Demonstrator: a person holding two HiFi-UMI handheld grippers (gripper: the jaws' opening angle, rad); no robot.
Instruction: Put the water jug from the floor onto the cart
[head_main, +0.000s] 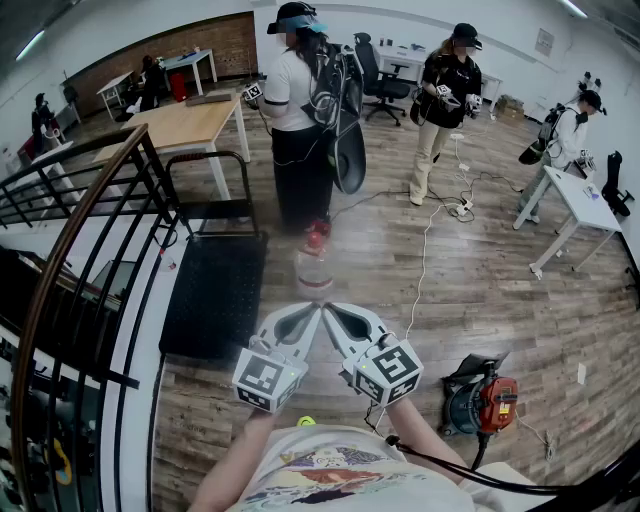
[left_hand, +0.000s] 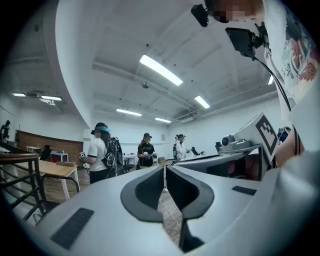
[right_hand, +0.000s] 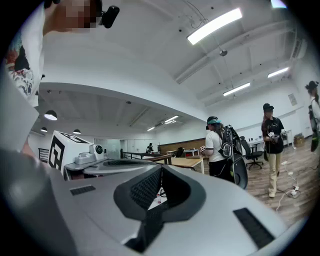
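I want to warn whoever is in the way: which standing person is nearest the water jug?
The person in the white shirt and blue cap, just behind the water jug; the others stand farther off.

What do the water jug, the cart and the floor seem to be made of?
The water jug looks like clear plastic: the floor shows through it, under a red cap. The cart has a matte black deck, maybe rubber-covered, and a dark tube handle, likely painted metal. The floor is wood-look planks with grain; solid wood or laminate, I cannot tell.
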